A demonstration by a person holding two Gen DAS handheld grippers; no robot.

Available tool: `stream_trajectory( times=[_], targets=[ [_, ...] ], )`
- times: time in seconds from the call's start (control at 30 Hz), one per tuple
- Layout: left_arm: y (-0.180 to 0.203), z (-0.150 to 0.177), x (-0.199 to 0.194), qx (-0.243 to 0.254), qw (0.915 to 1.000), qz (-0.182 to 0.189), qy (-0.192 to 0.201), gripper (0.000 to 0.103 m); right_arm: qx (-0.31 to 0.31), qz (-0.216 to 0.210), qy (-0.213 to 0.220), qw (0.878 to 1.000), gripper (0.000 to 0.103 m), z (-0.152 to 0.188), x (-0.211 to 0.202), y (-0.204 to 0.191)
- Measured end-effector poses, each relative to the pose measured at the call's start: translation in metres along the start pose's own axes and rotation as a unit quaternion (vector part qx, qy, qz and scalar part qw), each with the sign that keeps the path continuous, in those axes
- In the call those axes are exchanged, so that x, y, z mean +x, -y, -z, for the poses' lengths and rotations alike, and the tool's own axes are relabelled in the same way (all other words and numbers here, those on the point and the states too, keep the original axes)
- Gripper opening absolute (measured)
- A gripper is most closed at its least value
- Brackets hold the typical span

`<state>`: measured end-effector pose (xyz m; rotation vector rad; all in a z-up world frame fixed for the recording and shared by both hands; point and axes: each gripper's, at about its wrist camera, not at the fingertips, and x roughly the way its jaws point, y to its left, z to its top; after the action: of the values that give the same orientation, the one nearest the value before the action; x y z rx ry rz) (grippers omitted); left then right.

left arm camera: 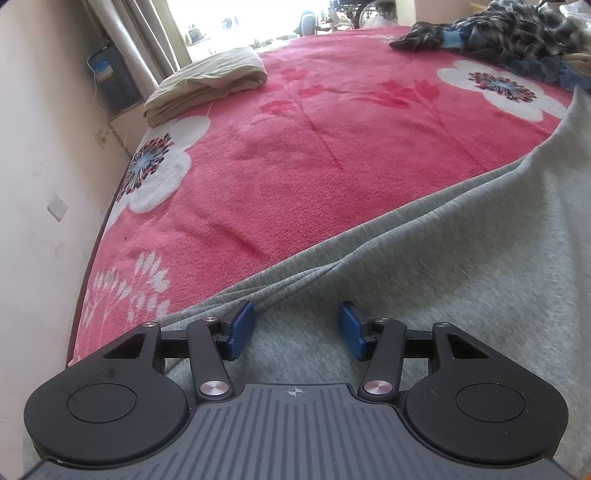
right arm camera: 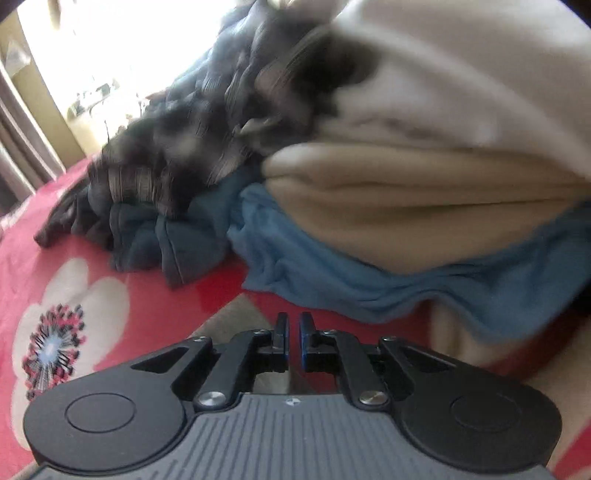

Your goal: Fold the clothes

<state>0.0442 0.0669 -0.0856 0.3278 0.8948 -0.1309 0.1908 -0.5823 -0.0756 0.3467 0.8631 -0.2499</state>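
The left tool point(left arm camera: 297, 328) hangs over a grey garment point(left arm camera: 443, 288) spread on the bed, its blue pads point(left arm camera: 242, 328) set well apart with nothing pinched between them. The garment's folded edge runs slantwise just ahead of the left pad. It lies on a pink blanket point(left arm camera: 295, 158) patterned with white flowers. At the far left edge of the bed sits a folded cream cloth point(left arm camera: 207, 86), near the wall. At the far right is a heap of dark patterned and blue clothes point(left arm camera: 498, 33).

The right tool point(right arm camera: 291, 332) has its jaws drawn nearly together, leaving only a thin slit. The view is blurred, and nothing can be made out between the pads. Just beyond it lies the pile: a blue garment point(right arm camera: 369, 280) at the bottom, a beige folded piece point(right arm camera: 406, 206) on top of that, a pale cream one point(right arm camera: 461, 74) above, and a dark striped piece point(right arm camera: 177, 155) to the left. The pink flowered blanket point(right arm camera: 74, 295) shows beneath.

No brand, label or readable writing appears anywhere; each tool's body bears only a small crosshair mark point(left arm camera: 294, 392).
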Motion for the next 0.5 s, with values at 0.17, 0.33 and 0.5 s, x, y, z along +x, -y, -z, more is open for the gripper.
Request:
stream_trajectory(
  times=[0.17,0.33,0.5],
  targets=[
    [-0.001,0.004,0.001,-0.015,0.9997,-0.004,0.021,0.056,0.035,-0.024,0.053,0.998,0.019,0.009,-0.106,-0.006],
    [-0.001,0.006,0.002,-0.040,0.9984,-0.009,0.040,0.057,0.069,-0.017,0.056,0.996,0.023,0.036,-0.221,-0.017],
    [-0.006,0.007,0.001,-0.055,0.9976,-0.004,0.041,0.057,0.091,-0.035,0.078,0.992,0.027,0.053,-0.320,-0.034]
  ],
)
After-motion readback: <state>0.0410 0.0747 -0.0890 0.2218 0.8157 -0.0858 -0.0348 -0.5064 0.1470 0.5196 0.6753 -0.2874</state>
